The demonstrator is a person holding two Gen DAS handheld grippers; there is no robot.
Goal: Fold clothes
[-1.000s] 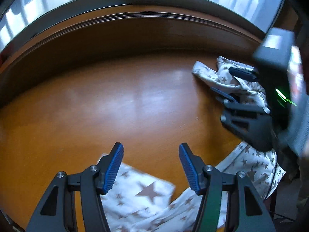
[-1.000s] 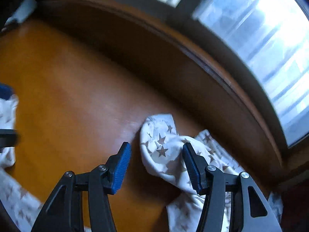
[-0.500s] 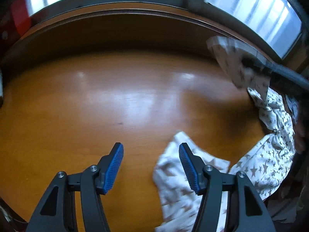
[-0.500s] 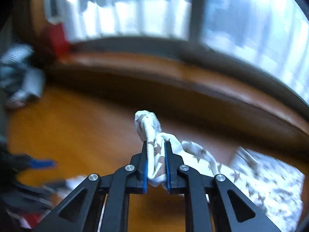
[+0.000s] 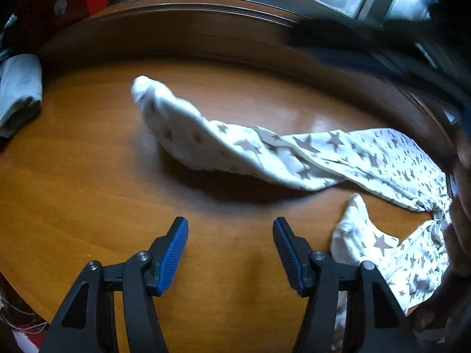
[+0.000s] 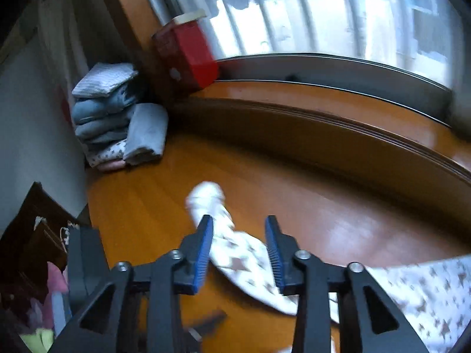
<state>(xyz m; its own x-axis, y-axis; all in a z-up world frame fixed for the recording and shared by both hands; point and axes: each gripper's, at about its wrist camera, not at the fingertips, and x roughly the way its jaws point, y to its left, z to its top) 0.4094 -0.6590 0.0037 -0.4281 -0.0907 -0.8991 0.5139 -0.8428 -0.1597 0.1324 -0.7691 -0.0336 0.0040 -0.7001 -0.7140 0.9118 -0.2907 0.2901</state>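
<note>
A white garment with grey stars (image 5: pixel 265 153) lies stretched across the orange wooden table (image 5: pixel 88 176), one narrow end pointing far left and the rest bunched at the right edge. My left gripper (image 5: pixel 229 253) stands open over bare wood, the cloth ahead of it and to its right. In the right wrist view, the right gripper (image 6: pixel 239 247) hangs above that narrow end of the garment (image 6: pixel 212 203). Its jaws are opening and the cloth lies below the gap, with no pad pressing on it.
A stack of folded clothes (image 6: pixel 112 111) sits in the far left corner by the wall, and its grey edge (image 5: pixel 17 94) shows in the left wrist view. A red box (image 6: pixel 188 53) stands on the raised window ledge (image 6: pixel 323 123). A hand (image 5: pixel 462 206) is at the right edge.
The right gripper shut on the garment's end, carried it up and leftward across the table, and has let go. The left gripper slid sideways; the cloth under it now lies to its right.
</note>
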